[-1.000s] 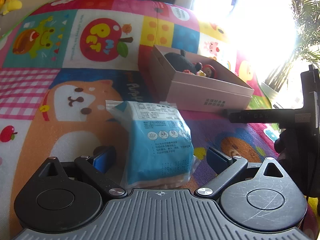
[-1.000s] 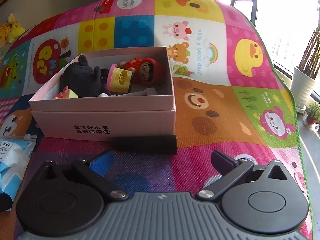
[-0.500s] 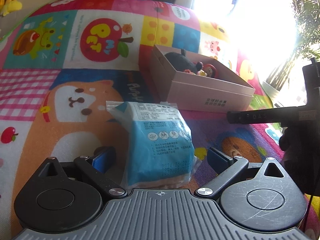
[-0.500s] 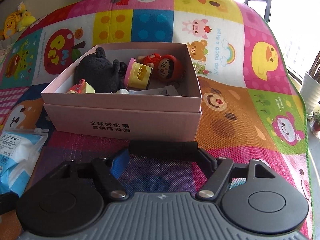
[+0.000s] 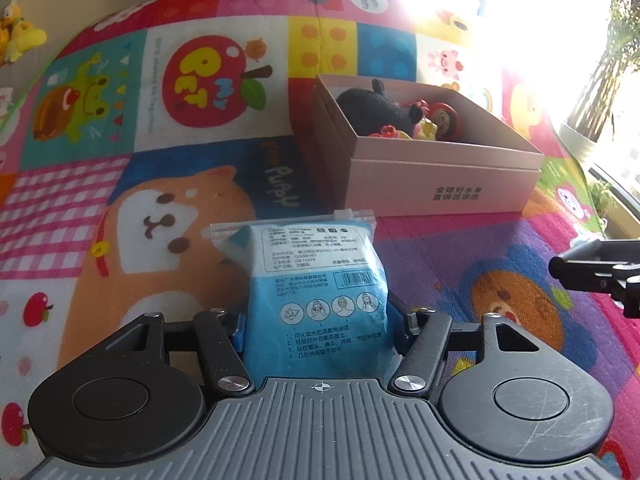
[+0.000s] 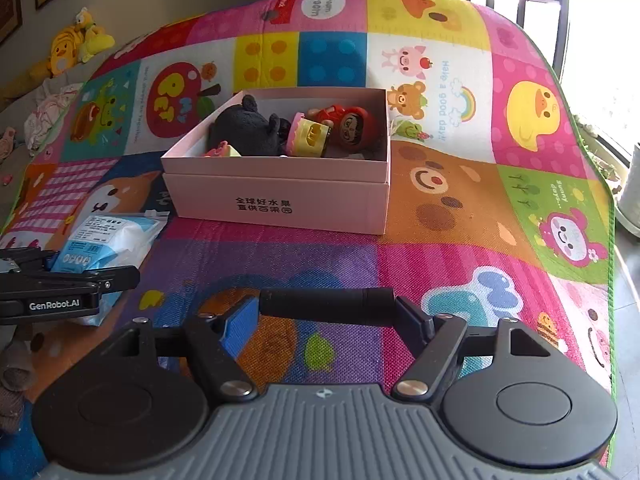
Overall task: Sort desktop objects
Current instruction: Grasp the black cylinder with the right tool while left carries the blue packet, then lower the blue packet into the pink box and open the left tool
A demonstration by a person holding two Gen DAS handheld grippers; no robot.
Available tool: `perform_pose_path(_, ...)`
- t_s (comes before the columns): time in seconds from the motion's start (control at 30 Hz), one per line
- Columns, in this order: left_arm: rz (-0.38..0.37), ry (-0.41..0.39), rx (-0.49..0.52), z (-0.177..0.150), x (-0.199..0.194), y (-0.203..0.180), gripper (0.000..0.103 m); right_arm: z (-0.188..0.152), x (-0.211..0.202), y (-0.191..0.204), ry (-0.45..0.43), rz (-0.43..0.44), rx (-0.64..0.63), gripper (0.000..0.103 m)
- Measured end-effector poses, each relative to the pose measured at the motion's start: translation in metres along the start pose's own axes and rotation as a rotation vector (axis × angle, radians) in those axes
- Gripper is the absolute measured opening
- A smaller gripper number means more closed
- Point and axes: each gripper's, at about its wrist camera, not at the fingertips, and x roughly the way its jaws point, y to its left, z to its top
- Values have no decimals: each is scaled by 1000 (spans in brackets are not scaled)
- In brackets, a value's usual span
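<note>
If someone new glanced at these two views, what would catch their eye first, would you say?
Probably the bright cartoon play mat covering everything, then the pink box of toys at its middle. Nearer the cameras, the left gripper is closing on a blue packet, and the right gripper clamps a black cylinder.

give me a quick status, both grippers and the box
Left gripper closing on blue packet. Right gripper clamped on black cylinder. Pink box open, toys inside. Path to it clear.
</note>
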Motion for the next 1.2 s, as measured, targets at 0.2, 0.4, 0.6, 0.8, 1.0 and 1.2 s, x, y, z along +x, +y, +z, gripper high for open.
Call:
perform_pose_path(0.2,-26,6,46,-11,-33,-11,60,-4,-27,2,-49,35,-32,74)
perform_pose_path(0.4,-96,-95,114,0,-91,-31,60,-5,-70,0,-142,76,-55,74)
perform_pose_path(0.6,-118,-273,161,56,-113,-54,60,-6,-103,0,-231,111,-71,74)
perform_pose_path(0.8,-194,-338,177,117,-86,-82,60,-13,-108,-1,-263,153,-64,74)
perform_pose_path(1.0,-221,-247,144,147,-2,-103,60,-13,-78,-10,-219,146,-12,74)
perform_pose_path(1.2,-213,-194,65,145,55,-91,80,-15,-47,-20,-153,118,7,74)
